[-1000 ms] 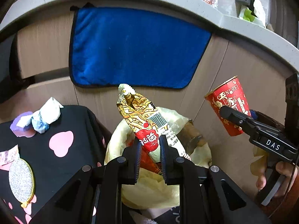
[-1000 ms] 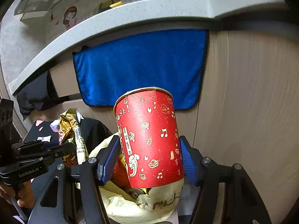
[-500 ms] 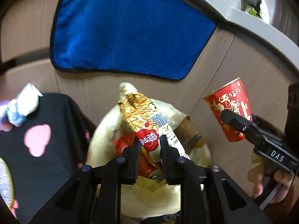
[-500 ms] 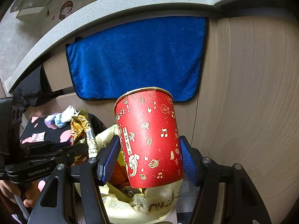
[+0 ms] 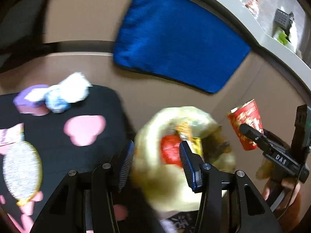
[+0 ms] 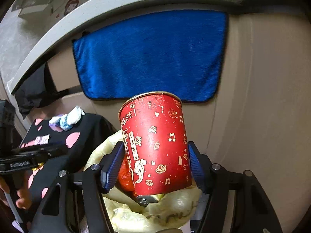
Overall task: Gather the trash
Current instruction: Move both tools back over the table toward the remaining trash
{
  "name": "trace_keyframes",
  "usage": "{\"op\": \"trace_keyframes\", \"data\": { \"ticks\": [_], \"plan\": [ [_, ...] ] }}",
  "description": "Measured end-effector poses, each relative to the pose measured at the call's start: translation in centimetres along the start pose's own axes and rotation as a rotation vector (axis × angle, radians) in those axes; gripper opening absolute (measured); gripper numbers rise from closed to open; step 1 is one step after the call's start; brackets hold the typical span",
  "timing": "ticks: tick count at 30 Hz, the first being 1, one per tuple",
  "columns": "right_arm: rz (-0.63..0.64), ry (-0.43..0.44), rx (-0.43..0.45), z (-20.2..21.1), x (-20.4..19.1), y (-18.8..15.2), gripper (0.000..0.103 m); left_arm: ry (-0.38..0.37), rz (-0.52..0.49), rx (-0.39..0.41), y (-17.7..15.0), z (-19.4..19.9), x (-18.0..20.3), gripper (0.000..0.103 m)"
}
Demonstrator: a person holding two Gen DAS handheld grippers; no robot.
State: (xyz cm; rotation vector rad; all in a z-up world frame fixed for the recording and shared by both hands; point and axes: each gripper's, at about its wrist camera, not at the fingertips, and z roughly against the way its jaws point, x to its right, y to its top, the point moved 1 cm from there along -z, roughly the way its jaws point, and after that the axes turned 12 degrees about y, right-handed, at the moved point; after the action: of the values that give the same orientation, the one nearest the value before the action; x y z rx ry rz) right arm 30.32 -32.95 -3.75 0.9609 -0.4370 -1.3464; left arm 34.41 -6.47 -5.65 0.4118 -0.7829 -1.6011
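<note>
My left gripper point(image 5: 156, 162) is open and empty just above the yellow trash bag point(image 5: 169, 184). The gold and red snack wrapper point(image 5: 184, 136) lies blurred inside the bag's mouth. My right gripper point(image 6: 155, 167) is shut on a red paper cup point(image 6: 157, 147) with gold drawings, held upright above the same bag point(image 6: 147, 213). The cup also shows in the left wrist view point(image 5: 247, 124), to the right of the bag. Crumpled white and blue tissues point(image 5: 66, 95) lie on the black table point(image 5: 58, 136) to the left.
A blue towel point(image 5: 178, 44) hangs on the beige cabinet front behind the bag. A grey countertop point(image 6: 97, 5) runs above it. The black tablecloth carries pink shapes, a purple piece point(image 5: 31, 103) and a glittery oval point(image 5: 21, 170). Red trash point(image 6: 126, 180) sits in the bag.
My left gripper has opened and let go of the snack wrapper, which dropped into the bag. The left view has swung left. The right gripper still holds the cup above the bag.
</note>
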Motion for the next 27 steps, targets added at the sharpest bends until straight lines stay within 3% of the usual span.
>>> {"op": "trace_keyframes", "data": {
  "ticks": [6, 9, 15, 18, 27],
  "plan": [
    [-0.010, 0.028, -0.024, -1.6, -1.1, -0.2, 0.070, 0.153, 0.049, 0.034, -1.6, 1.8, -6.6, 0.050],
    [-0.007, 0.046, -0.048, -2.2, -2.4, -0.1, 0.069, 0.210, 0.138, 0.030, -2.5, 2.8, -11.4, 0.050],
    [0.096, 0.050, -0.041, -2.9, -7.2, 1.0, 0.061, 0.285, 0.261, 0.038, -4.1, 4.1, -18.1, 0.050],
    [0.111, 0.097, -0.057, -4.1, -9.7, 1.8, 0.058, 0.293, 0.293, 0.034, -4.8, 4.3, -20.3, 0.049],
    [0.190, 0.185, -0.106, -8.8, -16.8, 2.2, 0.058, 0.217, 0.339, 0.049, -4.3, 4.7, -24.4, 0.049]
  ]
}}
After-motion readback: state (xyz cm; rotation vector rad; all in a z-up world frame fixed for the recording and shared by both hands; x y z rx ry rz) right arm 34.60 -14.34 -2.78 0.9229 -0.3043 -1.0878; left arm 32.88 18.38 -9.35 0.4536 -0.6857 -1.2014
